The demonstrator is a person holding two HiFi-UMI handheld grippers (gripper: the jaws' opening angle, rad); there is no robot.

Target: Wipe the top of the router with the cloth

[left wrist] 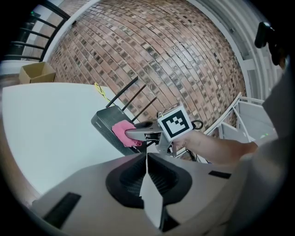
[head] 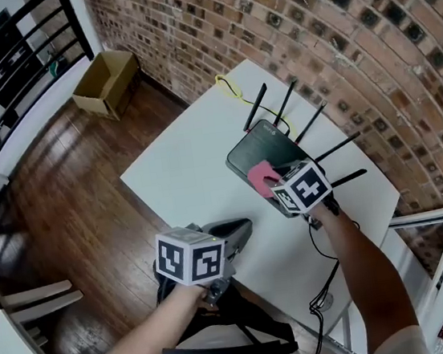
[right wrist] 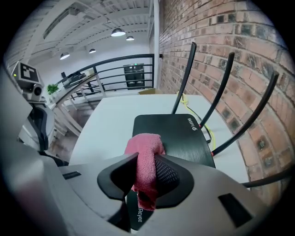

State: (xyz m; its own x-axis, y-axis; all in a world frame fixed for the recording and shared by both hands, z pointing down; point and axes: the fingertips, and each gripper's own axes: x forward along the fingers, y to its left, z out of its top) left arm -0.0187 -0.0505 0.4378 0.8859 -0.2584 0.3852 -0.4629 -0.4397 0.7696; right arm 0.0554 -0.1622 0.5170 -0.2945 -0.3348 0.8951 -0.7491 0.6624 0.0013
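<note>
Right claw (right wrist: 146,173) is clamped narrow on the pink cloth (right wrist: 145,156), which bunches above the jaws and hangs below them. Router (right wrist: 175,133) sits on the white desk (head: 189,176) directly under and ahead of that claw, its long axis running away toward the antennas by the brick wall. The wipe probably goes that way. Right hand is nearer. Left claw (left wrist: 146,161) is shut, holding nothing, at the near desk edge, well apart. Router's near end is hidden by the claw, so I can't tell if the cloth touches the top.

Cardboard box (head: 108,83): open, on wood floor (head: 71,200), 10 o'clock.
Yellow cable (head: 228,88): counter's (head: 185,177) far corner, 12 o'clock.
Brick wall (head: 331,28): 1 o'clock.
</note>
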